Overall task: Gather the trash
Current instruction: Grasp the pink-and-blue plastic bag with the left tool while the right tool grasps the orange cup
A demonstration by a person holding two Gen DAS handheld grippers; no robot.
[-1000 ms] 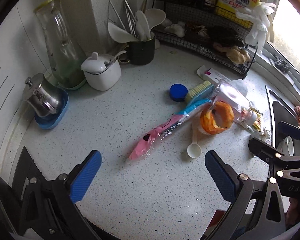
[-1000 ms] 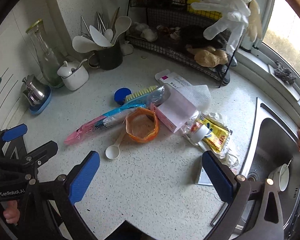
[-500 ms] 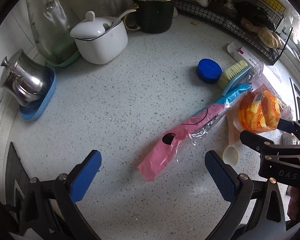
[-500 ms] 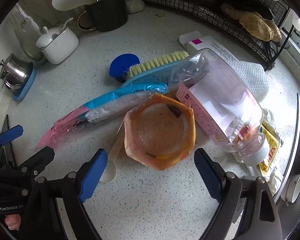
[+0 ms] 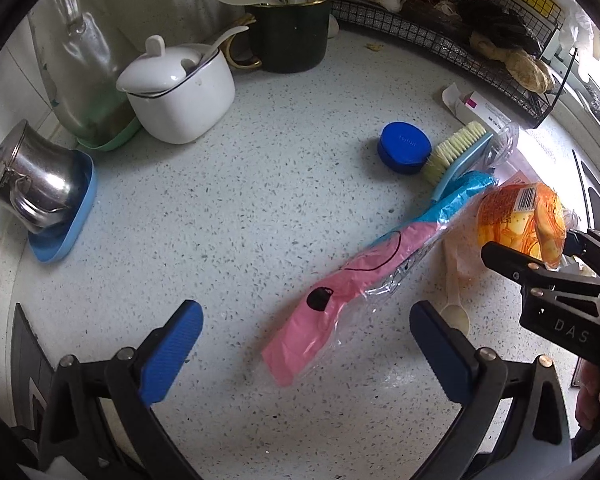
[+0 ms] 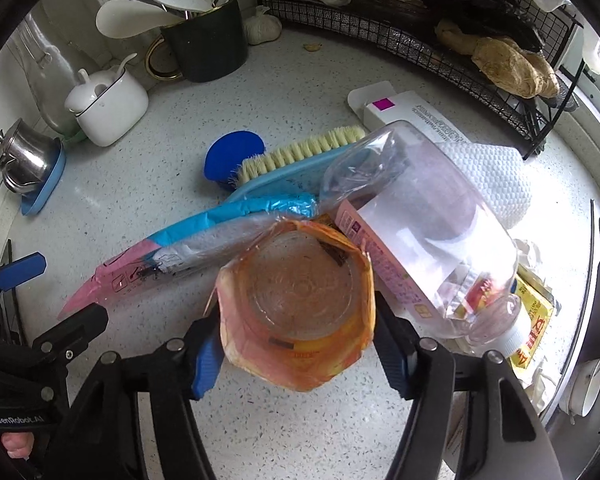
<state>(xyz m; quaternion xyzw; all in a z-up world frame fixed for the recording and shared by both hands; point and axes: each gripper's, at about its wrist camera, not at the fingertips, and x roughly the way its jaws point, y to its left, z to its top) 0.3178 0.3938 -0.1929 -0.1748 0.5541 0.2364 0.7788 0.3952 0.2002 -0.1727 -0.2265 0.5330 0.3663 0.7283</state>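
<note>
The right gripper (image 6: 296,354) has just been closing and now pinches the orange plastic cup (image 6: 296,304) on the speckled surface (image 5: 240,208), while the spread, empty left gripper (image 5: 306,350) hovers nearest the pink-and-blue wrapper (image 5: 380,264), whose long axis runs diagonally away from it.

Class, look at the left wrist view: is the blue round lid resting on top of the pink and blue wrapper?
No. The blue round lid lies on the countertop beside the brush, apart from the wrapper.
</note>
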